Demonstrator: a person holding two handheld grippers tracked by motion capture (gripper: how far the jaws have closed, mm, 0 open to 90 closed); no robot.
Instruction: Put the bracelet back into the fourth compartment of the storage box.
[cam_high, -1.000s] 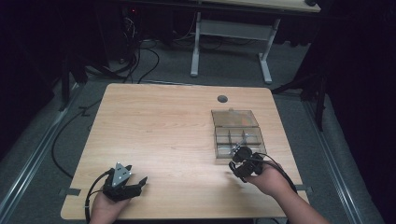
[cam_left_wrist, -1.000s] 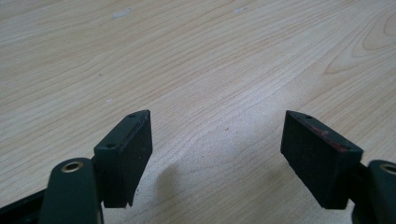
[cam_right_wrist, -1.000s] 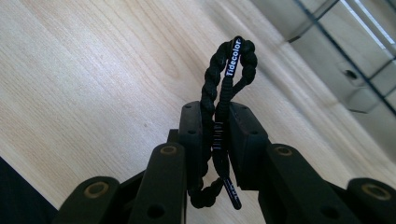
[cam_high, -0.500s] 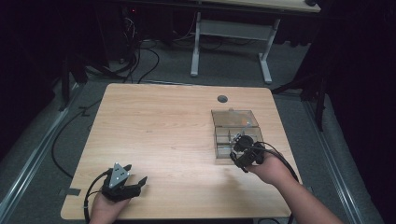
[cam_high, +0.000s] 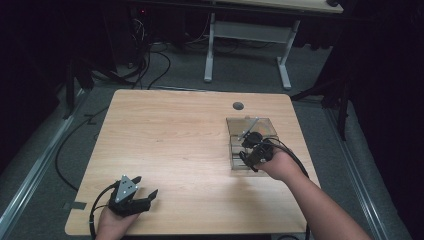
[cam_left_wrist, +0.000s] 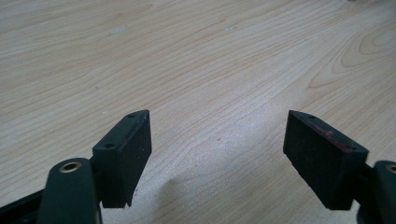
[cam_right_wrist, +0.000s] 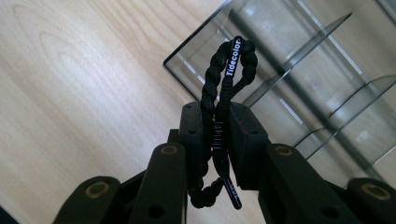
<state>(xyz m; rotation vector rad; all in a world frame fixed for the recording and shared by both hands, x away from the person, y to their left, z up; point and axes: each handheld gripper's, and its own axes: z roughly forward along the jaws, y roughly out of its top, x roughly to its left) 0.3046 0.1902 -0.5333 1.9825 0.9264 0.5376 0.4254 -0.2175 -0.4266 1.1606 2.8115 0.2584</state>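
In the right gripper view a black braided band (cam_right_wrist: 229, 70) with a thin "Tidecolor" tag is pinched between the jaws of my right gripper (cam_right_wrist: 215, 109), its loop sticking up past the fingertips. A clear plastic box (cam_right_wrist: 303, 56) with several compartments lies just beyond. From above, my right gripper (cam_high: 252, 150) hovers over the near part of that clear box (cam_high: 255, 124) at the table's right. My left gripper (cam_high: 145, 195) rests at the table's near left, and its jaws stand wide apart over bare wood in the left gripper view (cam_left_wrist: 217, 135).
The wooden table (cam_high: 175, 135) has a round grey cable hole (cam_high: 238, 105) near its far edge. A second desk frame (cam_high: 245, 50) and floor cables (cam_high: 150, 65) lie beyond the table. Dark surroundings on both sides.
My right gripper has moved away from the person and slightly up, from beside the box's near edge to over the box, still holding the band. The left gripper has stayed put.
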